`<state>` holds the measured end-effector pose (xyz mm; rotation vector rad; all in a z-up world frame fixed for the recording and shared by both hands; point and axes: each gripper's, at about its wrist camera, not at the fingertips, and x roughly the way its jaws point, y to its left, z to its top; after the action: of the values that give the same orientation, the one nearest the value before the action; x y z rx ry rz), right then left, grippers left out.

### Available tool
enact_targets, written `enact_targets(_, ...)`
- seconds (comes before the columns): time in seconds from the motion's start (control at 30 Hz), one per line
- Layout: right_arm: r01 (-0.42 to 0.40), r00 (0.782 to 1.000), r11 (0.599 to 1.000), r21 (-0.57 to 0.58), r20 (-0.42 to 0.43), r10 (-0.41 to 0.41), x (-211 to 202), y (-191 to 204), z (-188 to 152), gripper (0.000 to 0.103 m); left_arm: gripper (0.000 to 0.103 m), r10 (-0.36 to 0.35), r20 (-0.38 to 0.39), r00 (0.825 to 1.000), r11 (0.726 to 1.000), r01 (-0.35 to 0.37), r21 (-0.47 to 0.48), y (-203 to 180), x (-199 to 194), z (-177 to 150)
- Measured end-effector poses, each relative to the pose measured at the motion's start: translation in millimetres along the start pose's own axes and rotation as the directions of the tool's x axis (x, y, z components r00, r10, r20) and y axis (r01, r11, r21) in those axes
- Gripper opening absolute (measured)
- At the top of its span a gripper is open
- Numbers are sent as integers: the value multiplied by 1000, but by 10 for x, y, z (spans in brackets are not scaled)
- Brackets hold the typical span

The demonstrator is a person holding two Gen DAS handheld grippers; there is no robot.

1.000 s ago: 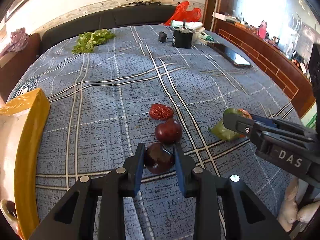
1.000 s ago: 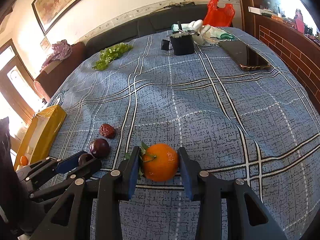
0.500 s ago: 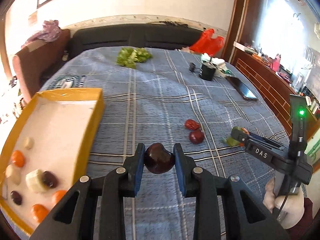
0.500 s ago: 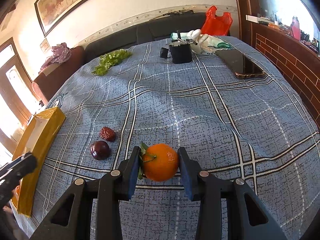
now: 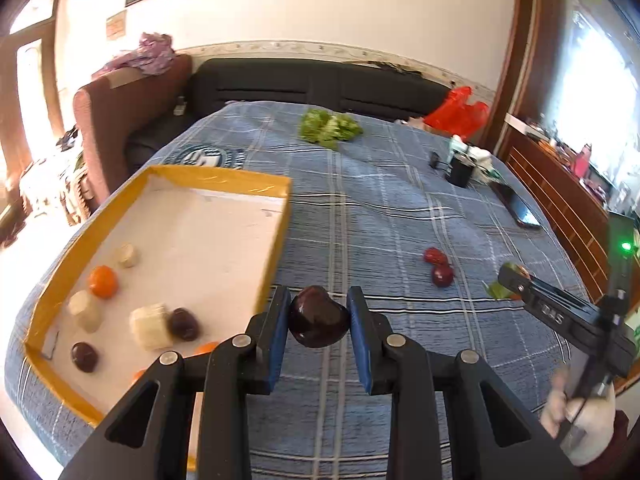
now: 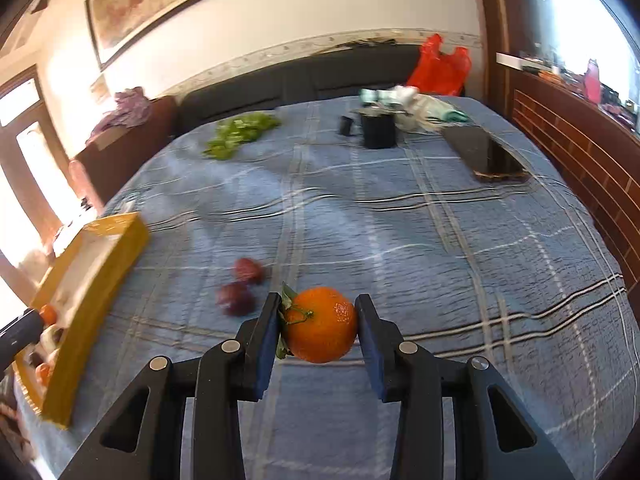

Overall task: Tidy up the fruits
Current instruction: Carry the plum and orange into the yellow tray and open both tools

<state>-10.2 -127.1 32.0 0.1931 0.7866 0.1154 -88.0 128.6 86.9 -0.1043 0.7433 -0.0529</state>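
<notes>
The left gripper (image 5: 319, 322) is clamped on a dark purple plum (image 5: 319, 317), its blue pads pressing both sides, and holds it above the blue plaid cloth (image 5: 400, 208) just beside the right wall of the yellow tray (image 5: 276, 256). The tray's white floor carries a tangerine (image 5: 103, 281), 2 dark plums (image 5: 183, 323), several pale banana pieces (image 5: 149, 326) and more orange fruit partly hidden behind the gripper.

The right gripper (image 6: 318, 330) is clamped on a tangerine with green leaves (image 6: 320, 324), lifted over the cloth. To its left, 2 red fruits (image 6: 242, 286) lie touching on the cloth, blurred in this view, between the gripper and the tray.

Far across the cloth sit leafy greens (image 5: 330, 128), a black cup (image 6: 377, 130), a phone (image 6: 486, 154) and a red plastic bag (image 6: 438, 66). A hand (image 5: 580, 420) grips the right gripper's handle.
</notes>
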Motion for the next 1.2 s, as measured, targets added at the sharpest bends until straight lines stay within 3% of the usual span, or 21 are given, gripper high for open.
enact_targets(0.4, -153, 988, 973, -175, -20, 152, -180, 1133, 95, 41, 28, 106, 12, 994, 986, -104, -130, 771, -154, -109)
enact_targets(0.77, -333, 940, 901, -277, -179, 292, 186, 2243, -27, 42, 28, 232, -33, 972, 922, -231, -310, 1795, -119, -242)
enact_targets(0.97, -348, 929, 872, -344, -254, 270, 542, 2732, -146, 42, 28, 233, -48, 971, 924, -237, -299, 1878, -19, -256)
enact_targets(1.17, -316, 934, 877, -363, -283, 219, 800, 2825, -201, 42, 29, 232, -44, 972, 923, -234, -307, 1911, 33, -229)
enact_targets(1.2, -312, 934, 877, -366, -285, 214, 825, 2827, -205, 42, 35, 227, -41, 973, 923, -228, -309, 1920, 36, -225)
